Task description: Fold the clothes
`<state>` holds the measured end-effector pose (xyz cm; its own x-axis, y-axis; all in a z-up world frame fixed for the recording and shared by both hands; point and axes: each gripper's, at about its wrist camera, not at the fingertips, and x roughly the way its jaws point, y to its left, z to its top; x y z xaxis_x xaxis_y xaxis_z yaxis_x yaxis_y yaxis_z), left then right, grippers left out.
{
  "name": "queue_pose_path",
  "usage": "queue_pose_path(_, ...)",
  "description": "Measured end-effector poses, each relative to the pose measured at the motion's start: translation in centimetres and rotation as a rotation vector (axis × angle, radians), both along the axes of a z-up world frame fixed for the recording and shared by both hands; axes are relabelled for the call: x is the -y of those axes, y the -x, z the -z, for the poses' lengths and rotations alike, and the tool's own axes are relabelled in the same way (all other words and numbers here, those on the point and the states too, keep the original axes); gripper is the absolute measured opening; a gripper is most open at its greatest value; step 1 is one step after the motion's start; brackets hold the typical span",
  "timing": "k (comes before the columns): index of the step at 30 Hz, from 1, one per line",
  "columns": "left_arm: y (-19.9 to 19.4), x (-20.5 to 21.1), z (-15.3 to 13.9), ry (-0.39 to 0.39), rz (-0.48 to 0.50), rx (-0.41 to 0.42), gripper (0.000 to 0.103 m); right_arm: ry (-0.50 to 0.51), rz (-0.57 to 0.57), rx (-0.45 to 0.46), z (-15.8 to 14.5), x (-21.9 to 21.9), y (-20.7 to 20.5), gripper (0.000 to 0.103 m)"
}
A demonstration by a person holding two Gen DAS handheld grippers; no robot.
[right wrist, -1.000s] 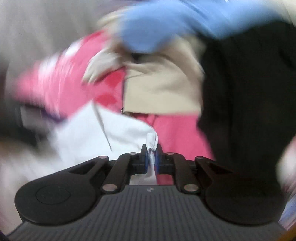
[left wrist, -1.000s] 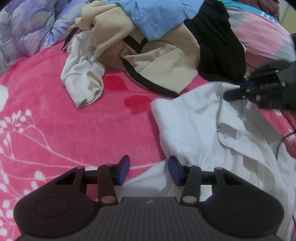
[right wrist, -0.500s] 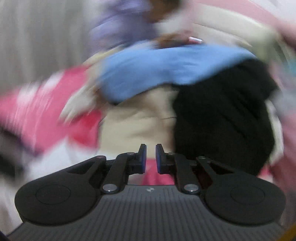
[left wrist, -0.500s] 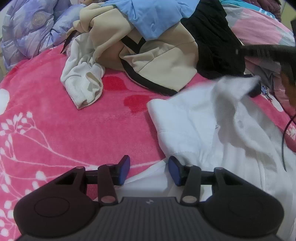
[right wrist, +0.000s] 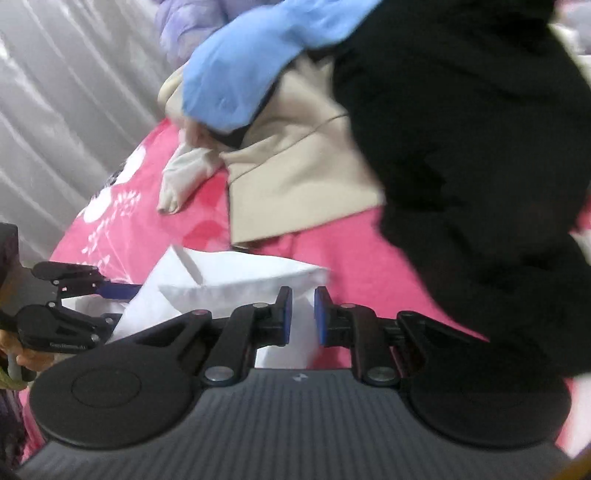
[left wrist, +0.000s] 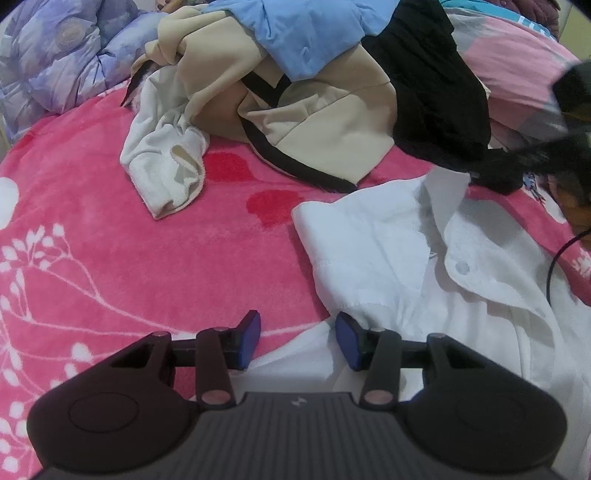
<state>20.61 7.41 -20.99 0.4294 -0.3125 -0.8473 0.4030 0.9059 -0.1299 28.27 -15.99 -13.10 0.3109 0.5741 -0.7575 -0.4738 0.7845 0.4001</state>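
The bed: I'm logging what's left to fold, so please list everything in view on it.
white shirt: one, white, spread nearest, right of centre
cream garment: one, off-white, left of pile
beige garment: one, beige with black trim, pile centre
blue garment: one, light blue, atop pile
black garment: one, black, pile's right
blanket: one, pink with white flowers, underneath
quilt: one, lilac, far left
left gripper: open, over shirt hem
right gripper: jaws just opening, nothing pinched

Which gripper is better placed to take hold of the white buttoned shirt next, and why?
Left. The left gripper hangs open right over the white buttoned shirt's edge; the right gripper, jaws just opening, holds nothing by the far corner.
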Motion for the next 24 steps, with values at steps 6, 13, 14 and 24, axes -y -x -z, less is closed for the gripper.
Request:
queue_pose_path(6,0.2,-0.1,0.1,0.01,-0.014,0.004,0.047,-0.201,0.334,-0.142,3.3,1.9,-4.4,0.013)
queue_pose_path(13,-0.4,-0.1,-0.3,0.044,-0.006,-0.002,0.047,-0.311,0.24,-0.224,1.9,6.1,-2.4,0.045)
queue_pose_path(14,-0.8,0.1,-0.2,0.038,-0.004,-0.002,0.046,-0.286,0.209,-0.23,1.7,6.3,-2.1,0.049)
queue_pose_path(24,-2.1,1.2,0.5,0.09,-0.001,0.007,0.047,-0.206,0.036,-0.257,2.4,4.4,-0.7,0.047)
